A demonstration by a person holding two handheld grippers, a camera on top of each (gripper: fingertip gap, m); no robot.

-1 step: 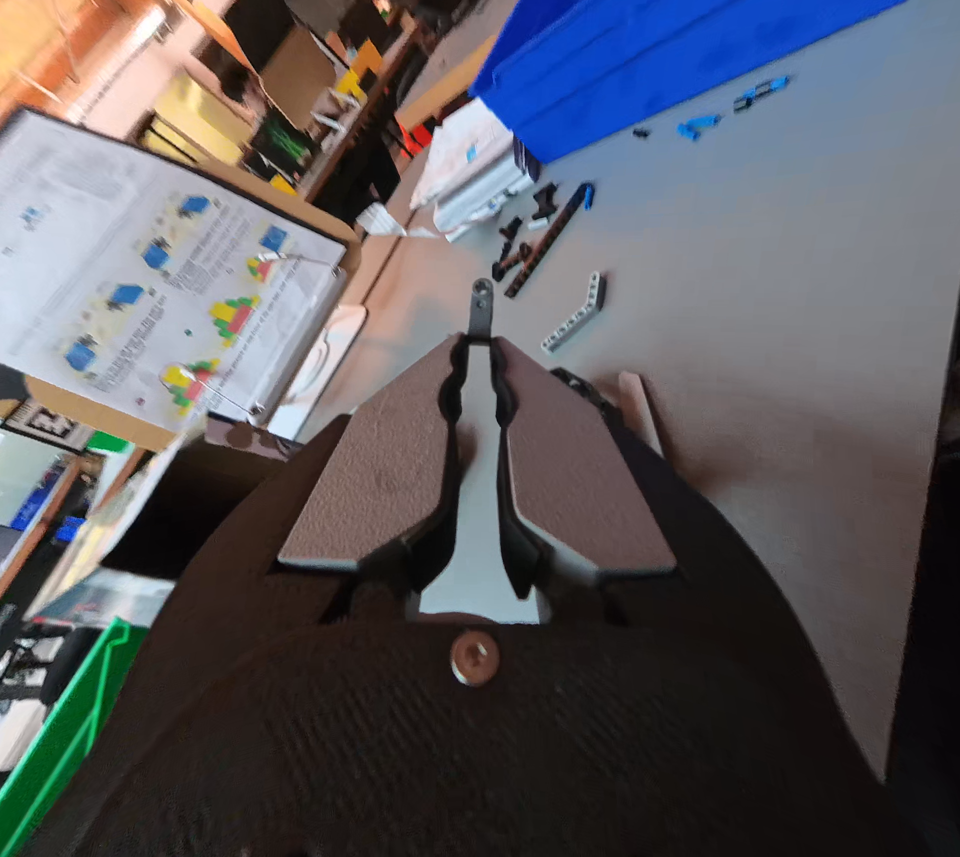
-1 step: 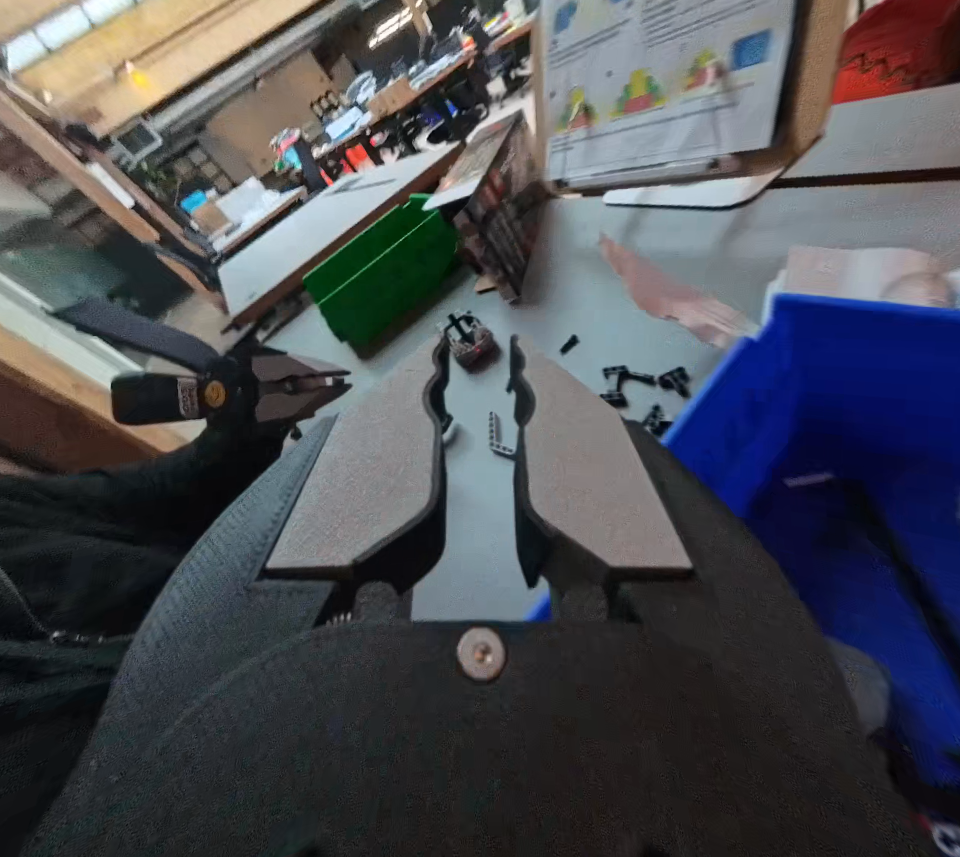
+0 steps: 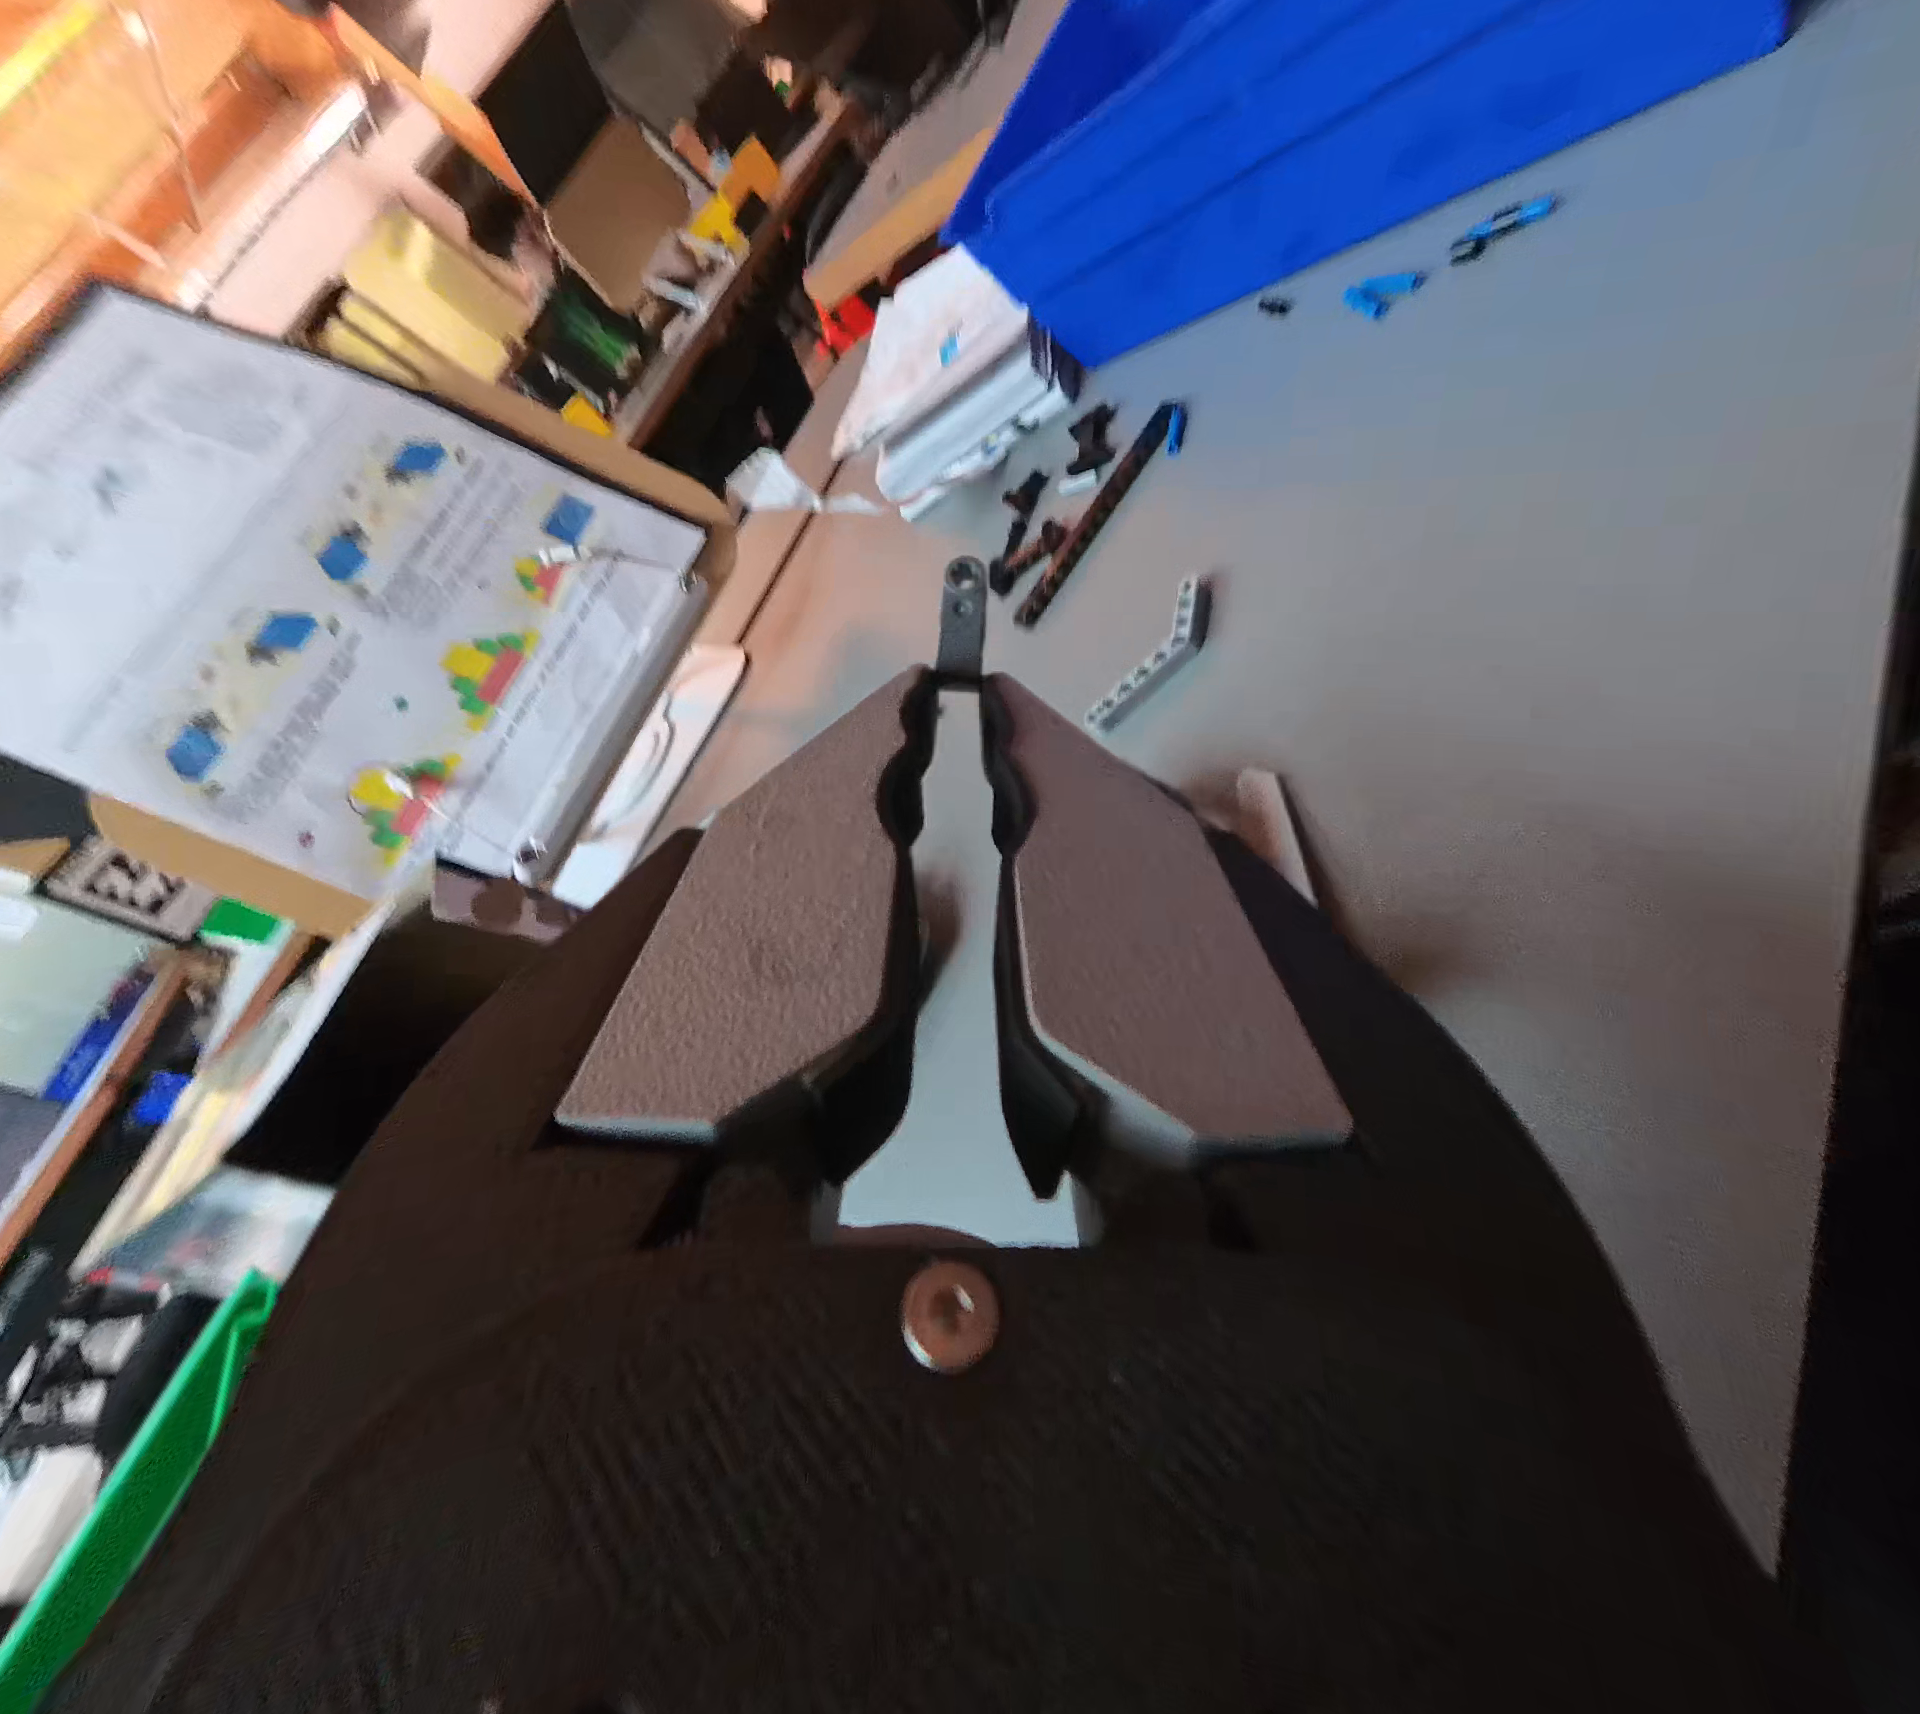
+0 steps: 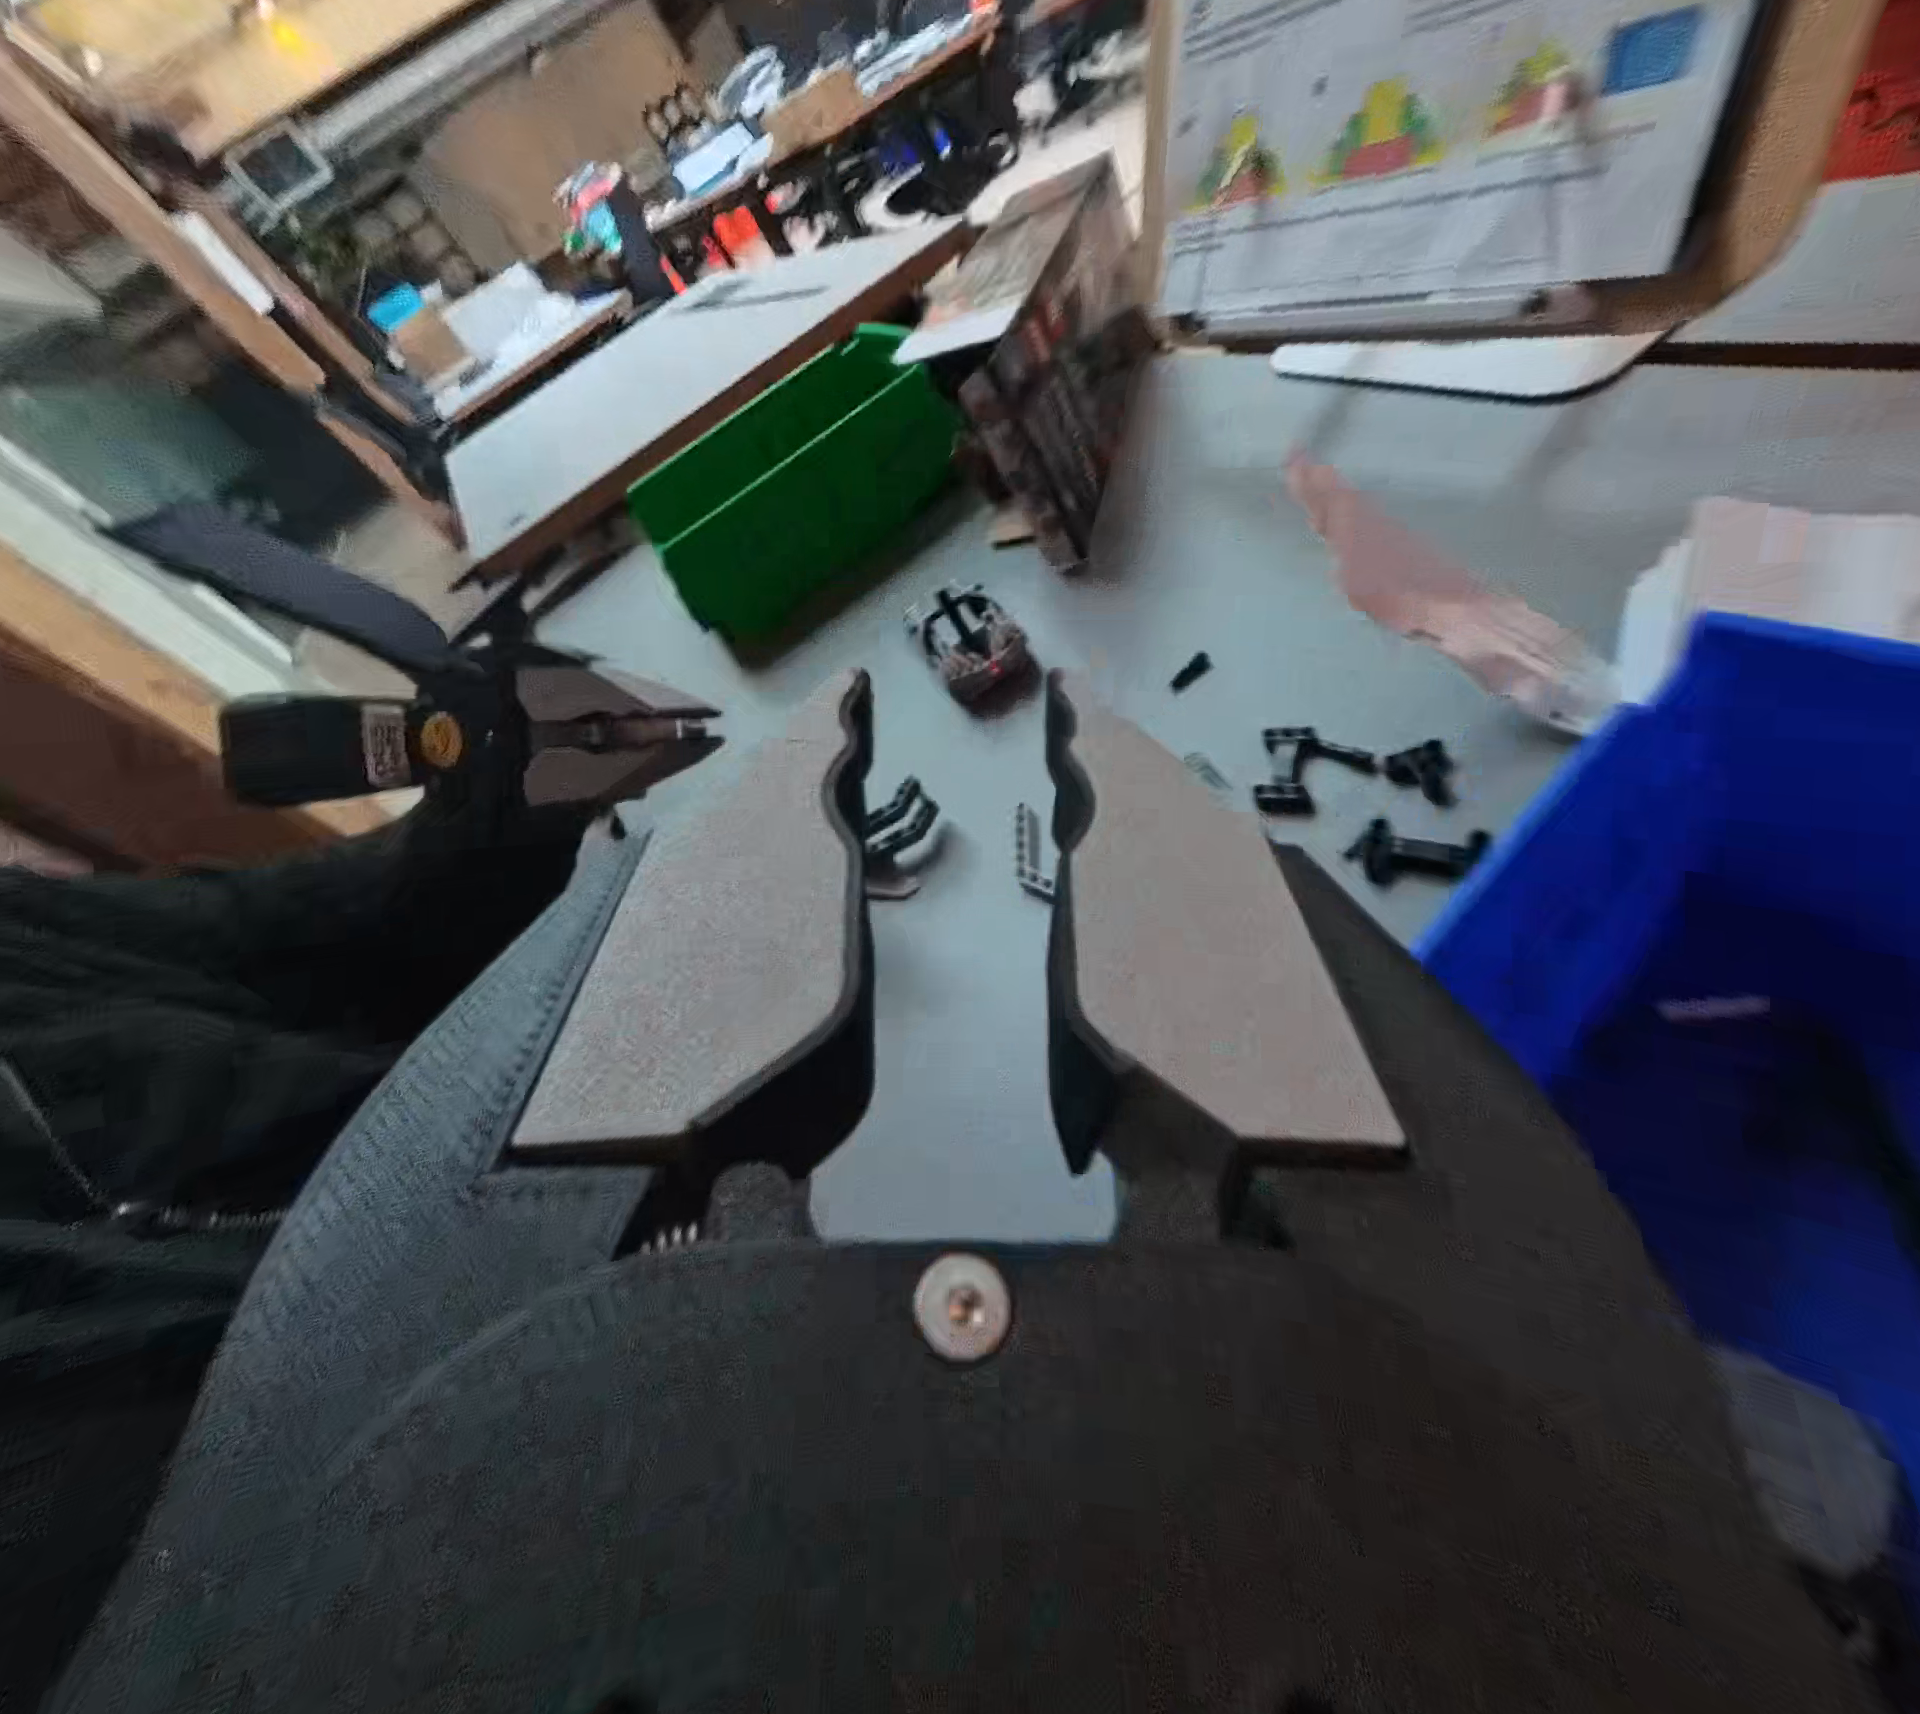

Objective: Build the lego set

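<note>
My left gripper [image 3: 958, 677] is shut on a small dark grey lego beam [image 3: 962, 620] that sticks out past the tips, held above the grey table [image 3: 1507, 729]. It also shows in the right wrist view [image 4: 707, 727], at the left. My right gripper [image 4: 956, 688] is open and empty above the table. Past its tips sits a small partly built model [image 4: 971, 648]. A black curved piece [image 4: 899, 817] and a grey angled beam [image 4: 1029, 849] lie between its fingers. The angled beam [image 3: 1153, 656] and a long black beam [image 3: 1101, 516] lie ahead of my left gripper.
Blue bins [image 3: 1403, 75] stand at the back; one is close on the right [image 4: 1714, 937]. A green bin [image 4: 800, 490] and an instruction board [image 4: 1455, 54] stand beyond the model. Loose black pieces [image 4: 1351, 781] and small blue pieces [image 3: 1382, 293] lie on the table.
My right gripper's jaws stand a little wider apart. My left gripper still holds the dark grey beam; both views have shifted only slightly.
</note>
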